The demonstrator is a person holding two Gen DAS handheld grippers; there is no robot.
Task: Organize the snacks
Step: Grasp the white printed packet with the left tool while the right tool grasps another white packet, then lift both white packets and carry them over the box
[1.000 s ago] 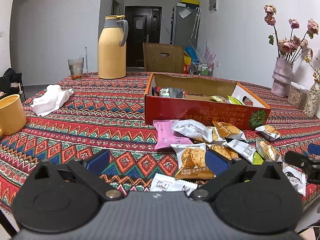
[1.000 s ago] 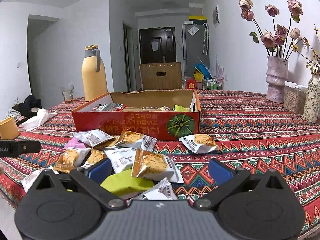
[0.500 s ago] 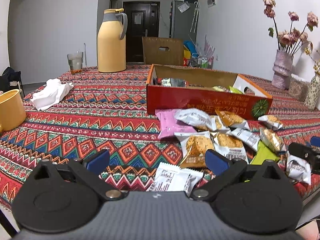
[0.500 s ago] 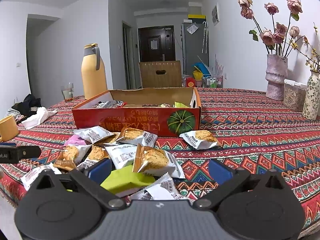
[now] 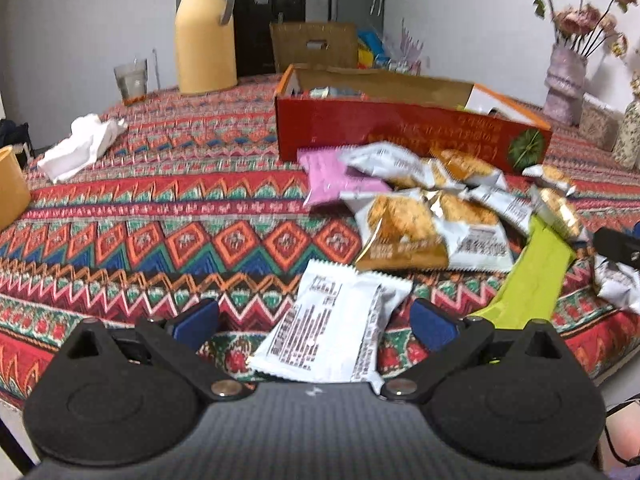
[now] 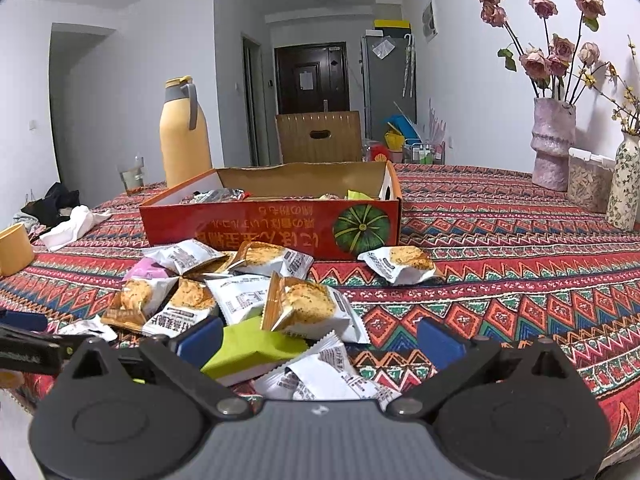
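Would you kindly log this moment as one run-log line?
left claw: open, over white packet | right claw: open, over green packet | red box: few snacks inside

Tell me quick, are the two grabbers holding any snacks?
Left gripper: open, holding nothing; a white printed snack packet lies between its fingers.
Right gripper: open, holding nothing; a lime-green wrapped bar lies below.

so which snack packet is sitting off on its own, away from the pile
The white cracker packet lying just in front of the red box's pumpkin corner. Bare tablecloth surrounds it, while the other packets overlap in a heap to its left.
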